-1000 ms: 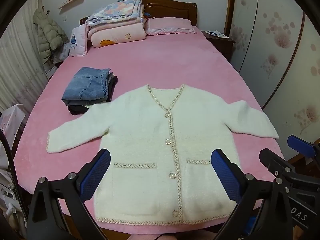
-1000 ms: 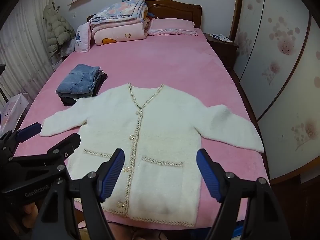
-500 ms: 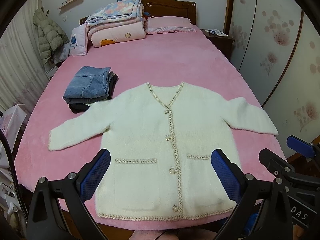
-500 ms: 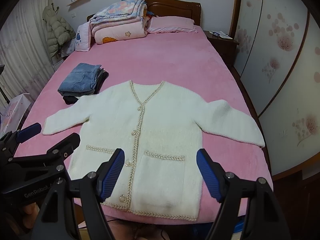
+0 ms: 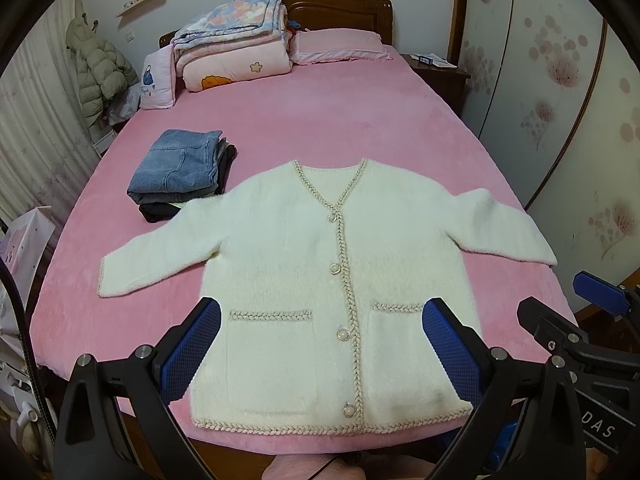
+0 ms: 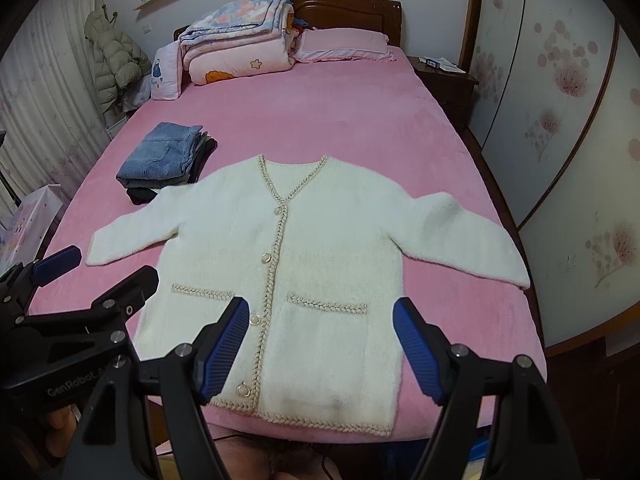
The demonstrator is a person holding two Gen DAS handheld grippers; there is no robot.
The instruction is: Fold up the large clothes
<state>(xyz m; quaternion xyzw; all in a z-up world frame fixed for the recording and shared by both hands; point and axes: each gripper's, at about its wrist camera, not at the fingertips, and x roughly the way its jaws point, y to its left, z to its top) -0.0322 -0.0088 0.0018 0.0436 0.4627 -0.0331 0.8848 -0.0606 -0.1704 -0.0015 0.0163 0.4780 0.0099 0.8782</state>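
Now, largest to smallest:

Bed [image 5: 320, 120]: covered in a pink blanket, it fills both views from 12 o'clock down to the near edge at 6 o'clock.

Cardigan [image 5: 328, 264]: white and fluffy with braided trim, it lies flat and face up on the near half of the bed, buttoned, neck toward 12 o'clock and hem along the bed's near edge at 6 o'clock. One sleeve spreads toward 9 o'clock, the other toward 3 o'clock. Four buttons run down the front, with a patch pocket on each side of them.

Bedding [image 5: 236, 40]: folded quilts stacked at the head of the bed, about 11 o'clock.

Pillow [image 5: 340, 44]: pink, just beside the bedding at 12 o'clock.

Coat [image 5: 100, 68]: a pale puffer hanging on the wall at 10 o'clock.

Jeans [image 5: 176, 166]: folded, on top of dark folded clothes, at 10 o'clock from the cardigan, near its shoulder.

Left gripper [image 5: 320, 354]: jaws wide apart with nothing between the pads, hovering over the cardigan's hem and pockets, not touching it.

Right gripper [image 6: 320, 346]: jaws likewise spread and empty, above the hem; in the left view it shows at 4 o'clock.
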